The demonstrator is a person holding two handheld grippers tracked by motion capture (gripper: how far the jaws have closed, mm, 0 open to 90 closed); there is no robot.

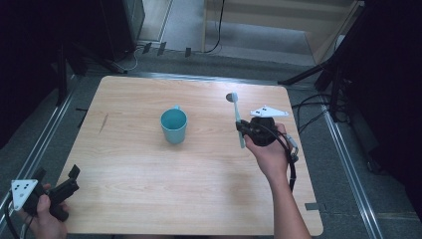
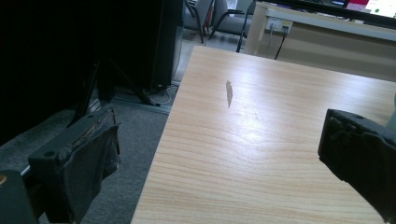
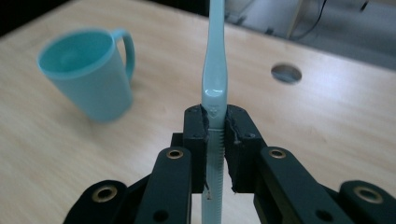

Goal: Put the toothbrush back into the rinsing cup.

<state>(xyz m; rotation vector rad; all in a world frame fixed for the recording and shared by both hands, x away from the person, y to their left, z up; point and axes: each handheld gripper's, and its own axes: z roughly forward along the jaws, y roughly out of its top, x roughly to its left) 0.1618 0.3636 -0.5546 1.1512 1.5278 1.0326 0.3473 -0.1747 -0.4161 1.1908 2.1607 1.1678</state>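
Clamping a pale toothbrush (image 3: 215, 84), the right gripper (image 1: 245, 130) holds it right of the teal cup (image 1: 174, 125). Left gripper (image 1: 74, 174) spread wide, nothing held, at the surface (image 1: 149, 169) edge.

Light wooden tabletop (image 1: 149, 164) with a dark streak (image 1: 103, 123) near its left edge, a round hole (image 3: 286, 73) towards its far right, grey carpeted floor (image 1: 348, 199) around, black cables (image 1: 308, 107) trailing beyond.

Right gripper (image 1: 245, 130) mid-right, jaws clamped on toothbrush (image 1: 238, 118) — left gripper (image 1: 74, 174) low at near-left corner, jaws spread.
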